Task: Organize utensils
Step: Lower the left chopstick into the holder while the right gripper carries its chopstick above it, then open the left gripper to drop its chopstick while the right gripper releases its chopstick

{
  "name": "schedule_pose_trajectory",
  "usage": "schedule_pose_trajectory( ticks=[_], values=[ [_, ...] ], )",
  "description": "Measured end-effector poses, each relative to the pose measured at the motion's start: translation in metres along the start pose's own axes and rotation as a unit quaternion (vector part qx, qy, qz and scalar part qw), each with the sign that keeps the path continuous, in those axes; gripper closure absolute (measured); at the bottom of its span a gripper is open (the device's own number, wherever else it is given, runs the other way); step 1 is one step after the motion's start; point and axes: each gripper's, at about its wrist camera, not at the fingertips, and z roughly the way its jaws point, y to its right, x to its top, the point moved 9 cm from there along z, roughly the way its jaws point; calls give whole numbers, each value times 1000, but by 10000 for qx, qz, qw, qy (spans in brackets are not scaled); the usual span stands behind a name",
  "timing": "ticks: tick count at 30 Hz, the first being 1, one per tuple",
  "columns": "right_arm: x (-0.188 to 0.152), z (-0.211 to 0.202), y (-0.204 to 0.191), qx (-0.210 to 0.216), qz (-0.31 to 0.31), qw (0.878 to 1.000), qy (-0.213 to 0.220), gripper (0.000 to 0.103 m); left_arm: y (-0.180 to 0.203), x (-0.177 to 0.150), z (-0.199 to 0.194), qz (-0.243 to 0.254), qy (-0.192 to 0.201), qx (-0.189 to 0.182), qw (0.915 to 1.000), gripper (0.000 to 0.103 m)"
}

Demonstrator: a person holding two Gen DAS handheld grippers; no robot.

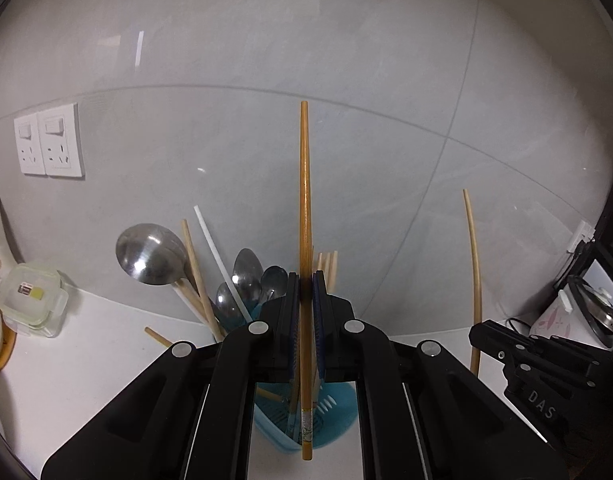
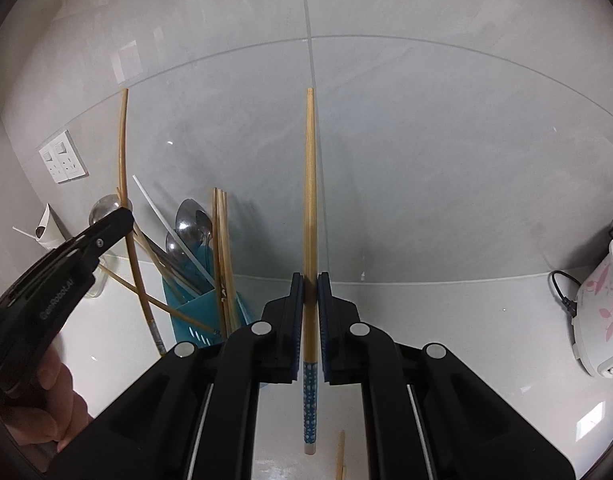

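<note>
My left gripper (image 1: 305,280) is shut on a brown chopstick (image 1: 304,208) that stands upright, its patterned end hanging just above the blue utensil holder (image 1: 334,408). The holder carries metal spoons (image 1: 246,276), a ladle (image 1: 150,254), a white stick and several chopsticks. My right gripper (image 2: 311,278) is shut on a wooden chopstick (image 2: 309,184) with a blue dotted end, held upright to the right of the holder (image 2: 190,280). The left gripper (image 2: 86,240) and its chopstick show at the left of the right wrist view.
A loose chopstick (image 1: 158,337) lies on the white counter left of the holder; another (image 2: 341,456) lies below my right gripper. A lidded plastic box (image 1: 34,298) and wall sockets (image 1: 50,146) are at the left. A rice cooker (image 2: 598,320) stands at the right.
</note>
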Motion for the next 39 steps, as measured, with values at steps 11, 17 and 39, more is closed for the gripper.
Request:
schedule_pose_trajectory(
  ticks=[11, 17, 39],
  values=[
    [-2, 24, 0, 57, 22, 9999, -155, 96, -5, -12, 34, 30, -254, 77, 9996, 96],
    [3, 29, -4, 204, 48, 9997, -154, 96, -13, -19, 30, 14, -507, 185, 9985, 69],
    [35, 42, -84, 1110, -182, 9931, 347, 96, -110, -62, -22, -345, -1227, 1116, 9856, 7]
  ],
)
